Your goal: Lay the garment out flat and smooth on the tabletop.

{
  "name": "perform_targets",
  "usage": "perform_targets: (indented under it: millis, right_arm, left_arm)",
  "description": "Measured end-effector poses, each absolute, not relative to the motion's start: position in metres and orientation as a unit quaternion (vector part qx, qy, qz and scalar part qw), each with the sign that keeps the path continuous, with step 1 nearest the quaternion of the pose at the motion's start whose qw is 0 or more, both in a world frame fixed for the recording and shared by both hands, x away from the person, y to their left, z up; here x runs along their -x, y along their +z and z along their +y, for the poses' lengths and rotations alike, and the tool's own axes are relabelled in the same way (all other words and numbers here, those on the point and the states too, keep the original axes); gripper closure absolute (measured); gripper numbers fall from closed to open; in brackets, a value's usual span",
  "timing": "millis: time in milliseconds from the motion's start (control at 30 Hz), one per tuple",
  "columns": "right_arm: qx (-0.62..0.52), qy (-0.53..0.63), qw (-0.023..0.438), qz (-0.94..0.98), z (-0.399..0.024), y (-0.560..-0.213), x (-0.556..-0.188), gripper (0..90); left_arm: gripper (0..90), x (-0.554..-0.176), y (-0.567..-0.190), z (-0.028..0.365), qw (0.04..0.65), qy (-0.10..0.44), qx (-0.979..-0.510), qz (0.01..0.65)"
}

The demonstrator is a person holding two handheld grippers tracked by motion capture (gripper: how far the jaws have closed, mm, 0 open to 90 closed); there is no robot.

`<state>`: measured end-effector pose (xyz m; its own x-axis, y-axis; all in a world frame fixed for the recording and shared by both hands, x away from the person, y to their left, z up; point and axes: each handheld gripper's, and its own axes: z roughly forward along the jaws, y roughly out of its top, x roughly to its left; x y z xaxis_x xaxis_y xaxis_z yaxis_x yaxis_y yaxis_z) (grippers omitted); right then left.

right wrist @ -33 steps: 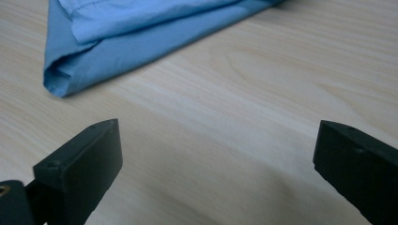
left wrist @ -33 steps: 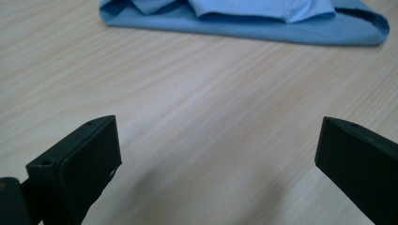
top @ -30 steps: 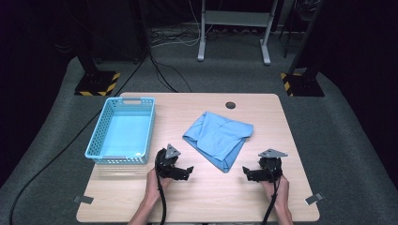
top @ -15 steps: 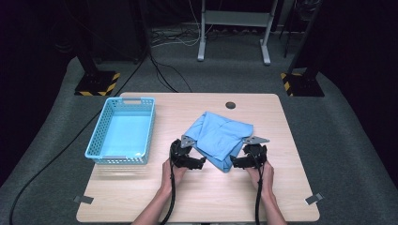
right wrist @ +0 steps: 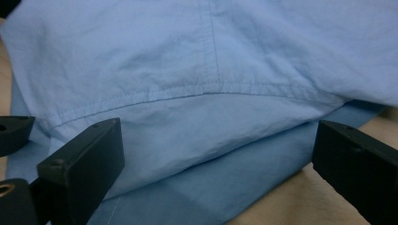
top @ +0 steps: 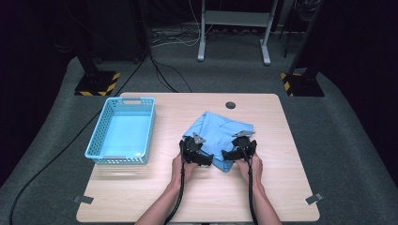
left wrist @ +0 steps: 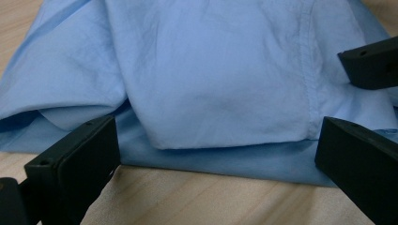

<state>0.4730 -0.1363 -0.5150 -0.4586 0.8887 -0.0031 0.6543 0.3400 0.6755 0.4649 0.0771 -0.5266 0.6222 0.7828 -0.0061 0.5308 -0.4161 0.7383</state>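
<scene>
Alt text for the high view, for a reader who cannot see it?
Two hand-held grippers, left gripper and right gripper, meet the near edge of a crumpled light-blue shirt on a wooden table. An empty blue basket stands to the left.

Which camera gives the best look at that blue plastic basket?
The high view: the light blue plastic basket sits whole at the table's left. Both gripper views look at the crumpled light blue cloth instead.

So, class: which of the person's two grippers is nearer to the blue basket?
Left. The left gripper sits at the near-left edge of the blue cloth, just right of the blue basket. The right gripper is across the cloth's near corner, farther off.
</scene>
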Motion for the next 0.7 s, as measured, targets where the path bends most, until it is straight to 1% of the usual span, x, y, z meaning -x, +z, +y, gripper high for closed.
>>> perform_targets:
  millis: [167, 467, 700]
  right_arm:
    - [-0.49, 0.308, 0.181, 0.795, -0.134, -0.521, -0.473, 2.2]
    - [-0.498, 0.32, 0.192, 0.783, -0.135, -0.524, -0.463, 2.9]
    - [-0.495, 0.329, 0.198, 0.78, -0.135, -0.526, -0.448, 3.1]
  left_arm:
    - [0.2, -0.465, -0.528, 0.074, 0.35, 0.171, -0.833, 0.393]
    - [0.3, -0.462, -0.528, 0.074, 0.35, 0.168, -0.831, 0.397]
    - [0.5, -0.449, -0.528, 0.074, 0.35, 0.168, -0.83, 0.401]
